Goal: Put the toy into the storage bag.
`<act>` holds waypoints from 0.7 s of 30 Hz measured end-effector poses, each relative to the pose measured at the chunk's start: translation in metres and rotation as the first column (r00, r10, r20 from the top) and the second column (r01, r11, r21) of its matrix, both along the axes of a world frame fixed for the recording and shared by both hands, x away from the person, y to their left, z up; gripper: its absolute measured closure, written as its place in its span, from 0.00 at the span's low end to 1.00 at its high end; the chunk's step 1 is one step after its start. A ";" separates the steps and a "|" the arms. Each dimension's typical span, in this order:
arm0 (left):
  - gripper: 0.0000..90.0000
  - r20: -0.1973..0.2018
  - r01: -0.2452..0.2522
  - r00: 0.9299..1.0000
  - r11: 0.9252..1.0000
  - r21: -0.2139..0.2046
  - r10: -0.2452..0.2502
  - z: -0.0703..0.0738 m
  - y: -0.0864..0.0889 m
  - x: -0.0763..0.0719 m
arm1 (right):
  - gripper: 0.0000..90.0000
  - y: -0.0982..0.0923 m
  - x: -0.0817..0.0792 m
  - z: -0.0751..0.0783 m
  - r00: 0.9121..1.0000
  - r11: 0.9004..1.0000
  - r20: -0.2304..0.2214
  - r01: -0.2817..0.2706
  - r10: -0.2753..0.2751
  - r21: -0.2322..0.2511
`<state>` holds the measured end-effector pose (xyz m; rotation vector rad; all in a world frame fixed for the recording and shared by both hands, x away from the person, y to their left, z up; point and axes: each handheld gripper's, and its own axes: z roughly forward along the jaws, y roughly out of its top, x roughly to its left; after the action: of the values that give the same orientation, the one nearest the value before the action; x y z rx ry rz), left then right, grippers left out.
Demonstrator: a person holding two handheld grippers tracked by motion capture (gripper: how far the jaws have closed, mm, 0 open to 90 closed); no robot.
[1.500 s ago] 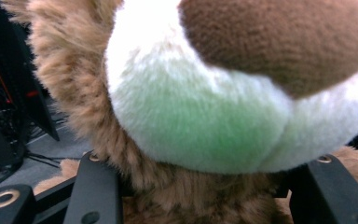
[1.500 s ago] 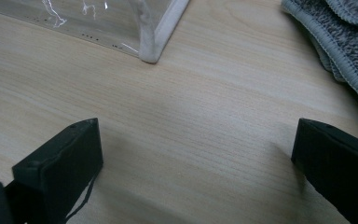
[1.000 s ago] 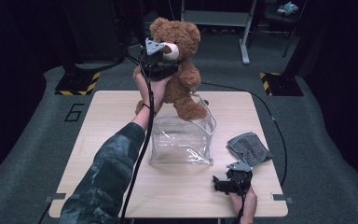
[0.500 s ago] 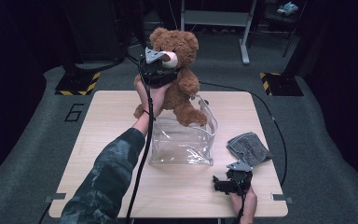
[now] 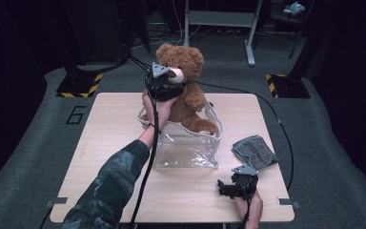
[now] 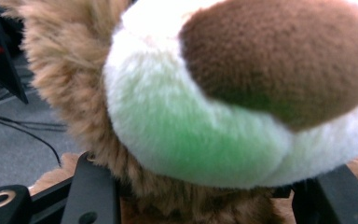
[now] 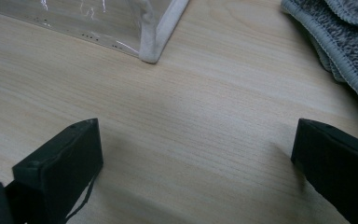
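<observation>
A brown teddy bear (image 5: 188, 93) with a pale muzzle (image 6: 182, 130) hangs upright over a clear plastic bag (image 5: 186, 149) standing in the middle of the table. Its legs reach into the bag's open top. My left gripper (image 5: 164, 88) is shut on the bear just below the head, and in the left gripper view its jaws press into the fur on both sides of the neck (image 6: 200, 207). My right gripper (image 5: 226, 187) rests on the table near the front right edge, open with nothing between its jaws (image 7: 196, 140).
A folded grey cloth (image 5: 255, 151) lies right of the bag, close to the right gripper; its edge (image 7: 340, 32) and the bag's white-trimmed corner (image 7: 154, 35) appear in the right gripper view. The wooden table (image 5: 105, 143) stands on grey floor with cables behind.
The left gripper has come down with the bear, whose legs now sit lower in the bag's mouth. The right gripper has not moved.
</observation>
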<state>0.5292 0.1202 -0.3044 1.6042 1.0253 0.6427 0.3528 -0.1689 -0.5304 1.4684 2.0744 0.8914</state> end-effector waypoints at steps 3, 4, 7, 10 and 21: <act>0.48 -0.026 0.013 1.000 1.000 0.018 -0.012 -0.006 -0.002 -0.004 | 0.01 0.000 0.000 0.000 1.000 1.000 0.001 -0.002 0.002 -0.001; 0.48 -0.035 0.015 0.999 1.000 0.022 -0.014 -0.008 -0.003 -0.006 | 0.01 0.000 0.000 0.000 1.000 1.000 0.000 0.000 0.000 0.000; 0.47 -0.059 0.032 0.998 0.998 0.055 -0.029 -0.014 -0.006 -0.011 | 0.01 0.000 0.000 0.000 1.000 1.000 0.003 -0.004 0.004 -0.002; 0.47 -0.097 0.046 0.994 0.997 0.057 -0.040 -0.021 -0.008 -0.015 | 0.01 0.000 0.000 0.000 1.000 1.000 0.001 -0.002 0.002 -0.001; 0.44 -0.190 0.078 0.980 0.995 0.065 -0.064 -0.032 0.000 -0.019 | 0.01 0.000 0.000 0.000 1.000 1.000 0.001 0.000 0.000 -0.002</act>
<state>0.5098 0.1198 -0.3361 1.7823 1.0860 0.4915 0.3528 -0.1689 -0.5304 1.4666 2.0735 0.8895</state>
